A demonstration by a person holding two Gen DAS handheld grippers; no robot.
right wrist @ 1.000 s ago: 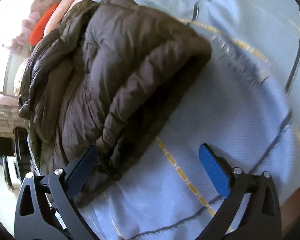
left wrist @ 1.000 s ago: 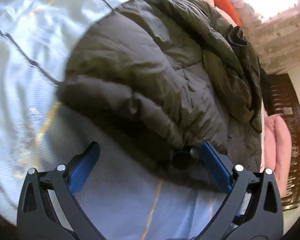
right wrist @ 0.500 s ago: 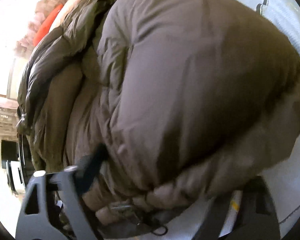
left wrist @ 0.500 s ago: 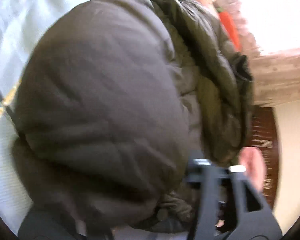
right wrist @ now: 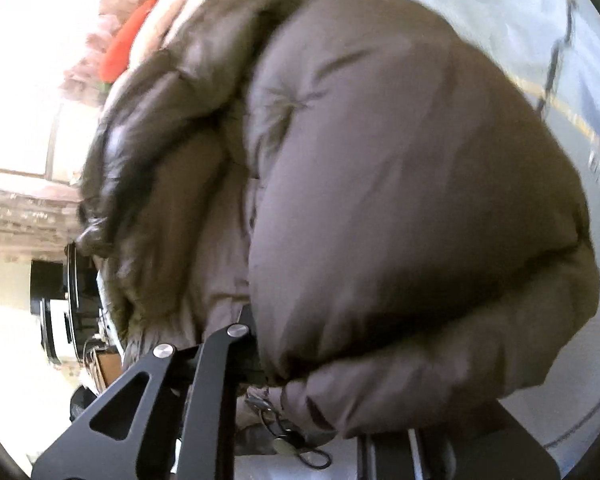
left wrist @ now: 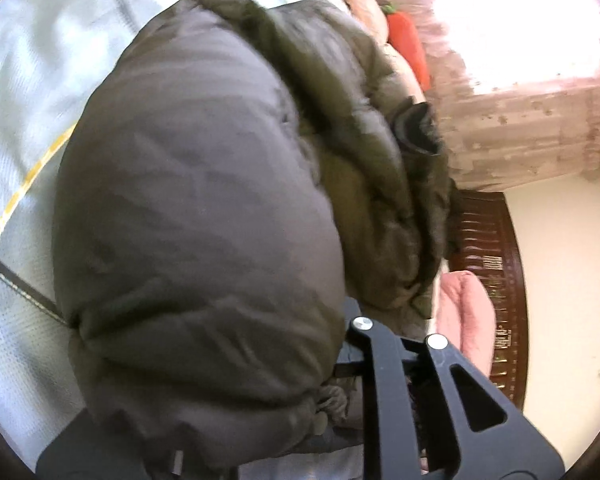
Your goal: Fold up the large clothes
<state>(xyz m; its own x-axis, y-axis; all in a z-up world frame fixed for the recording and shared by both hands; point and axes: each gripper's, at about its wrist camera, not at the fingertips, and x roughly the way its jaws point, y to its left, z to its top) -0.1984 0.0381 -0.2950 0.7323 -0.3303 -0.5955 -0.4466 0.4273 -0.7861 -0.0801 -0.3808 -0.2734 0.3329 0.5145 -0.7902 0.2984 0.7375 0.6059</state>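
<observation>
Pale blue bedsheet point(left wrist: 24, 80) with a yellow stripe lies under the brown puffer jacket point(left wrist: 204, 208), whose near hem was flat a second ago and now bulges up, lifted over itself. Both the left gripper point(left wrist: 260, 412) and right gripper point(right wrist: 320, 412) have clamped that hem, so the fold toward the collar is likely underway.

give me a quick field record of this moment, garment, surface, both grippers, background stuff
garment: puffy olive-brown down jacket, bunched, near edge raised over both grippers
surface: pale blue bedsheet with yellow and dark stripes
left gripper: fingers buried in the jacket hem, appears clamped on it
right gripper: fingers buried in the hem, appears clamped on it
background: orange carrot plush, pink folded cloth, dark wooden bed frame
</observation>
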